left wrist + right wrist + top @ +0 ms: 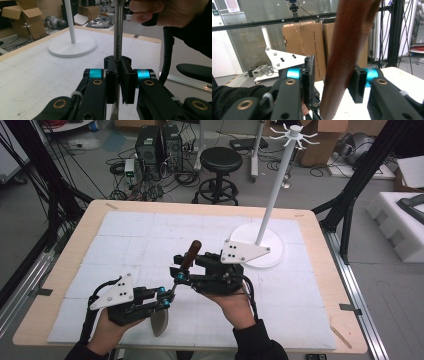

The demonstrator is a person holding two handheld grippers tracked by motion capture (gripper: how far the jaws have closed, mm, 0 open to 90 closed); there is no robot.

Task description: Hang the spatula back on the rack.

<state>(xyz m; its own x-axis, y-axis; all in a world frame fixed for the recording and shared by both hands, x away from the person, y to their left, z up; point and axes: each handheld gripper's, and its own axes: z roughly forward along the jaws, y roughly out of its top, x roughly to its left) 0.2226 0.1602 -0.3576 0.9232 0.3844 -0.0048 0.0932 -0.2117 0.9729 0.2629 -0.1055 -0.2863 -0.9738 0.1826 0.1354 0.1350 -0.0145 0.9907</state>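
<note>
White gridded surface (125,235), rack stand (260,245) at 2 o'clock. We hold a spatula mid-surface: left gripper (117,82) is clamped on its metal shank (118,30), blade (159,322) hanging at 6 o'clock. Right gripper (332,83) straddles the wooden handle (347,50); one pad touches, the other stands slightly apart. We judge: square the handle before closing, keep the left firm.

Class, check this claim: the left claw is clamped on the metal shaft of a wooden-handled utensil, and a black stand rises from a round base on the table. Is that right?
Not quite. The stand is white, not black, as the high view shows, and so is its round base. The rest holds: the left claw is clamped on the utensil's metal shaft, and the handle is brown wood.
</note>
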